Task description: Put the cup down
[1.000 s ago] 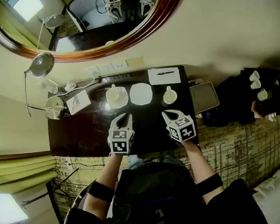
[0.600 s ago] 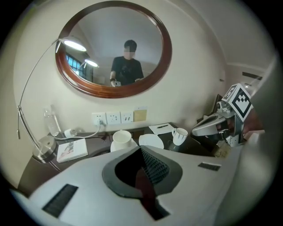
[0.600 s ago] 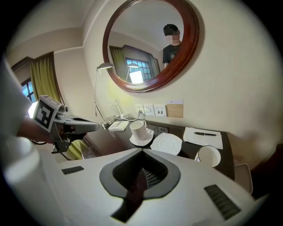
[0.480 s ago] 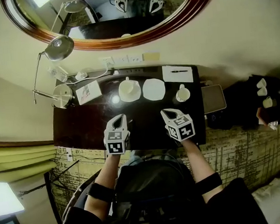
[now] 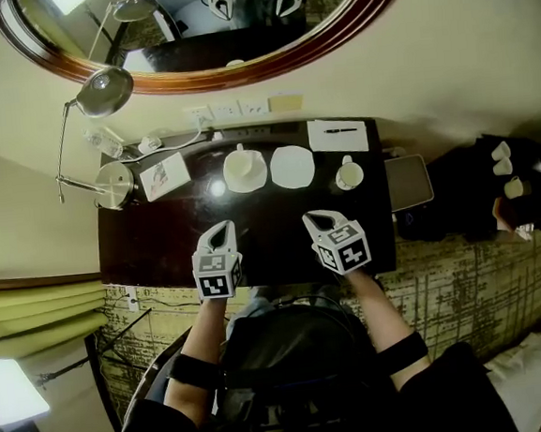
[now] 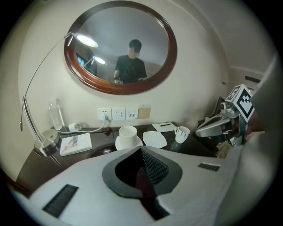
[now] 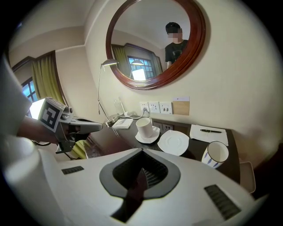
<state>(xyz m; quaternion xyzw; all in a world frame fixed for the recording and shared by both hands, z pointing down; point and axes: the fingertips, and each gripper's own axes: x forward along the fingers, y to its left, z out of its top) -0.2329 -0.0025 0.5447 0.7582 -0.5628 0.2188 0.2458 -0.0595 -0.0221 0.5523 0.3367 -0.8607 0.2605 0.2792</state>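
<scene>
Both tools hover over the near edge of the dark bench (image 5: 155, 244), well apart from the crockery. The left hand-held gripper (image 5: 221, 230) has its jaws pressed together with nothing between them, and the right hand-held gripper (image 5: 314, 220), at its 3 o'clock, is likewise closed and empty. The white cup (image 5: 243, 162) stands upright on its saucer (image 5: 229, 183) at the far side of the bench, at about 12 o'clock from the left hand-held gripper and clear of it. An empty saucer (image 5: 292, 166) lies just beside it at 3 o'clock, and further along at 3 o'clock stands a mug (image 5: 349, 172) with blue marks. A notepad (image 5: 338, 137) with a pen (image 5: 338, 130) on it lies at the mug's 12 o'clock. At 9 o'clock from the cup lie a booklet (image 5: 164, 176) and the round lamp base (image 5: 115, 184). Wall sockets (image 5: 214, 112) and an oval mirror (image 5: 239, 72) sit on the wall at the cup's 12 o'clock.
</scene>
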